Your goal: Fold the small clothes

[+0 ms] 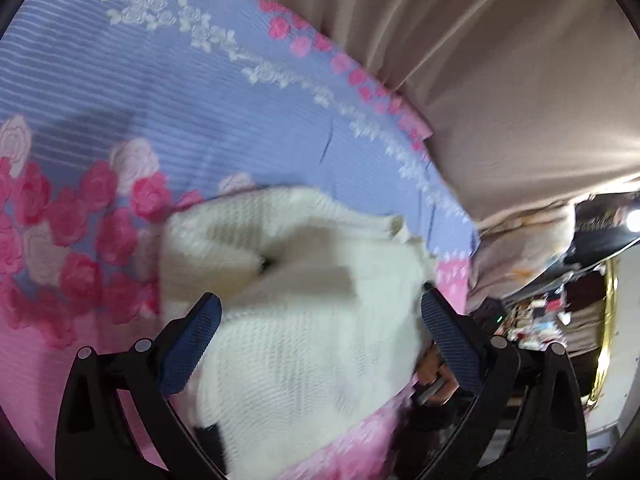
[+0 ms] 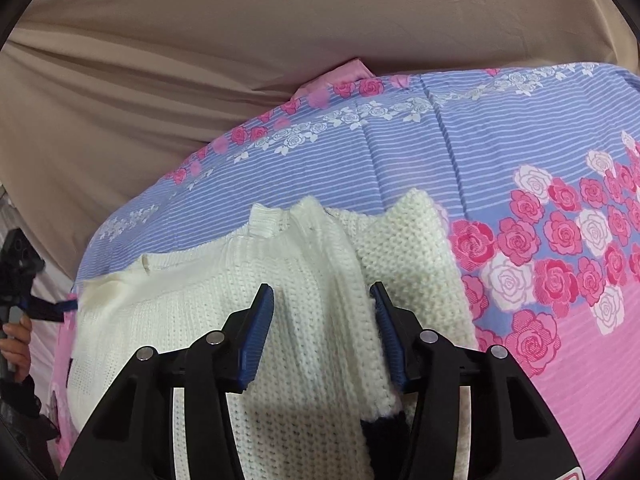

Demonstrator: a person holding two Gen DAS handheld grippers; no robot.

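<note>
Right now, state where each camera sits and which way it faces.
Left wrist: on the left tool, open, aimed down at the white knit sweater on the floral bedsheet; a hand shows beyond.
Right wrist: on the right tool, open over the sweater, facing the beige curtain; a hand at left.
Shared: sweater, bedsheet, curtain.

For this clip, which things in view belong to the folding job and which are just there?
Part of the job:
- white knit sweater
- left gripper, open
- right gripper, open over the sweater

Just there:
- floral sheet under the sweater
- beige cloth behind
- blurred clutter at the left view's right edge
</note>
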